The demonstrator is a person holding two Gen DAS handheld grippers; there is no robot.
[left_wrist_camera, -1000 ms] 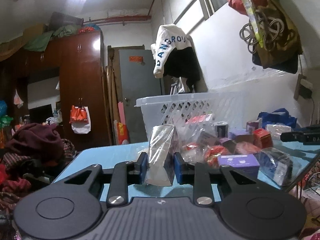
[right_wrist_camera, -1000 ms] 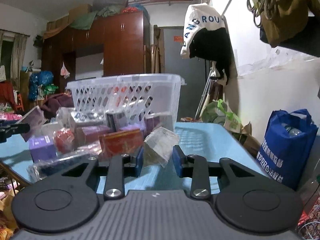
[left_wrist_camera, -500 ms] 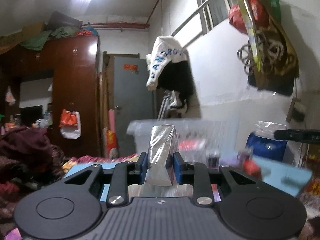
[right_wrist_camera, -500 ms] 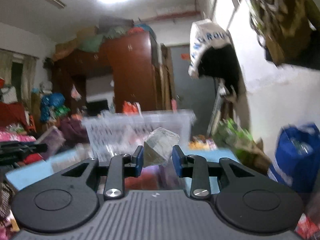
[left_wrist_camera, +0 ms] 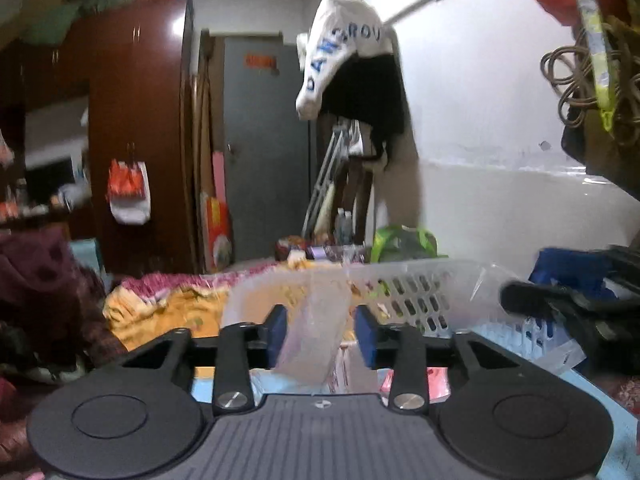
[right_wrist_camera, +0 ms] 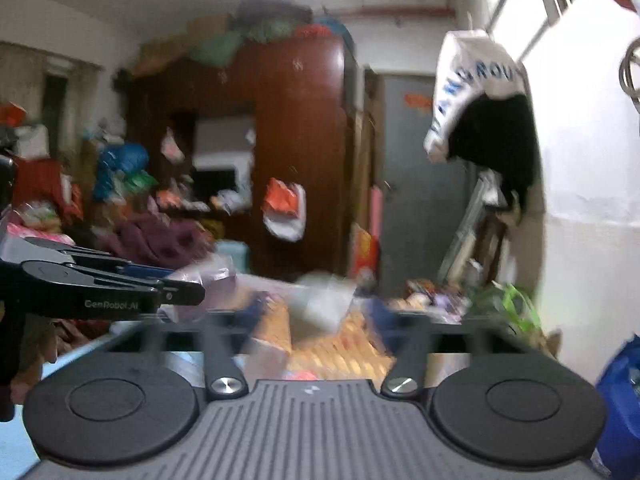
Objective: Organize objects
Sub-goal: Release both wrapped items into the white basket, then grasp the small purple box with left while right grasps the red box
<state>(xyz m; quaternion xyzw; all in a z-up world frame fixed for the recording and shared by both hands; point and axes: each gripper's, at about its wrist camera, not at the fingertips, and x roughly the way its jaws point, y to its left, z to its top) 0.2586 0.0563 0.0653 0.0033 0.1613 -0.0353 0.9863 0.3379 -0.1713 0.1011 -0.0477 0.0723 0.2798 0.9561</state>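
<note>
My left gripper (left_wrist_camera: 320, 330) hangs over the rim of the white lattice basket (left_wrist_camera: 420, 284). Its jaws are opening, and a silvery translucent packet (left_wrist_camera: 314, 332) sits loose between the blue pads (left_wrist_camera: 277, 332), with a gap on its right side. In the right wrist view my right gripper (right_wrist_camera: 316, 312) is blurred, its jaws opening wide. A pale crumpled packet (right_wrist_camera: 324, 306) is between its fingers, clear of both. The left gripper (right_wrist_camera: 120, 292) shows at the left edge of that view, and the right gripper (left_wrist_camera: 532, 300) at the right edge of the left wrist view.
The light blue table (left_wrist_camera: 596, 388) lies under the basket. Orange patterned bedding (left_wrist_camera: 160, 308) lies beyond it. A dark wardrobe (right_wrist_camera: 296, 140) and grey door (left_wrist_camera: 264, 140) stand at the back. White and black clothing (left_wrist_camera: 352, 72) hangs on the right wall above a blue bag (right_wrist_camera: 624, 392).
Both grippers rose from the table's heap and swung over the basket. Their jaws, shut on the packets before, have come apart, and both packets now sit loose.
</note>
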